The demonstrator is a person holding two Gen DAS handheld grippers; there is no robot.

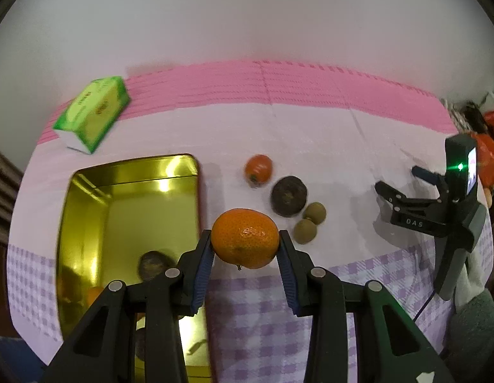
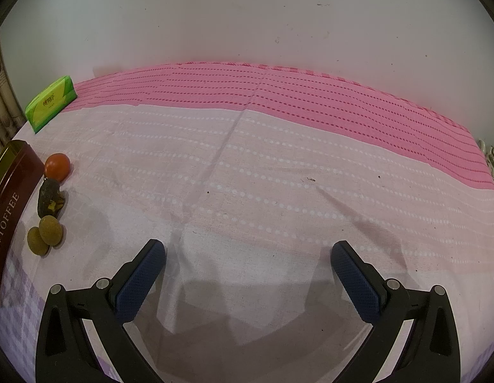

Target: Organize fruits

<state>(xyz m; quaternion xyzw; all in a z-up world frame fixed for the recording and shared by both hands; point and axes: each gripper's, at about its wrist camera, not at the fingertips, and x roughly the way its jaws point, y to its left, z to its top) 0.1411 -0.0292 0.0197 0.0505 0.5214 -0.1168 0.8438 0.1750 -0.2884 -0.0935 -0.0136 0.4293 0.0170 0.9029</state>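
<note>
The left tongs fill the lower centre of the left wrist view, their black arms rising from the bottom edge and converging. Their blue ribbed pads are clamped on either side of a mandarin orange, lifted clear of the table. The right tongs reach up from the bottom corners of the right wrist view, jaws spread wide, nothing between the blue pads. In the left wrist view the right tongs appear at the right edge, tilted downward, a green light on their body.

Dim fisheye views, glaring tin.
</note>
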